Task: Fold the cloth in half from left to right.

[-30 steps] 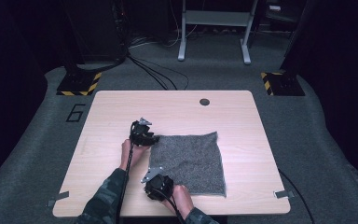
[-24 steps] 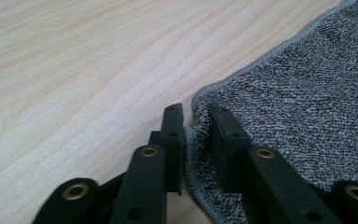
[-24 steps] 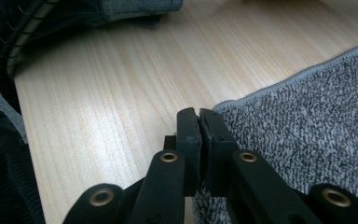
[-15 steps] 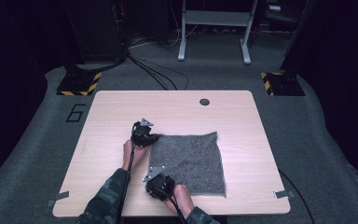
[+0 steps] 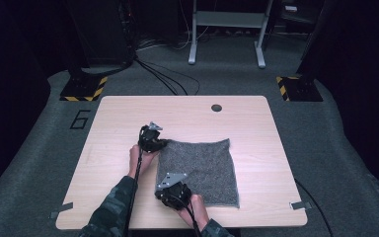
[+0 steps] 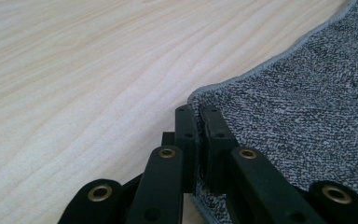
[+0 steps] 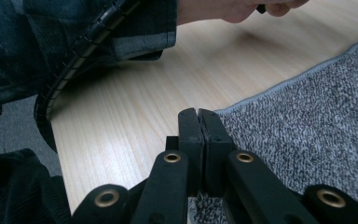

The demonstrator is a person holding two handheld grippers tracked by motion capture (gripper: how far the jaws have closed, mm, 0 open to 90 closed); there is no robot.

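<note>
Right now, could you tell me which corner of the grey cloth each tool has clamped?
The left tool pinches the grey cloth at its far left corner; the right tool pinches its near left corner.

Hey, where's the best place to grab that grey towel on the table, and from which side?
Grip the grey towel at its two left corners, coming in low from the left edge. It lies flat, so only the hemmed edge gives the jaws something to pinch. The left gripper is shut on the far left corner and the right gripper on the near left corner, probably ready to lift or fold it.
</note>
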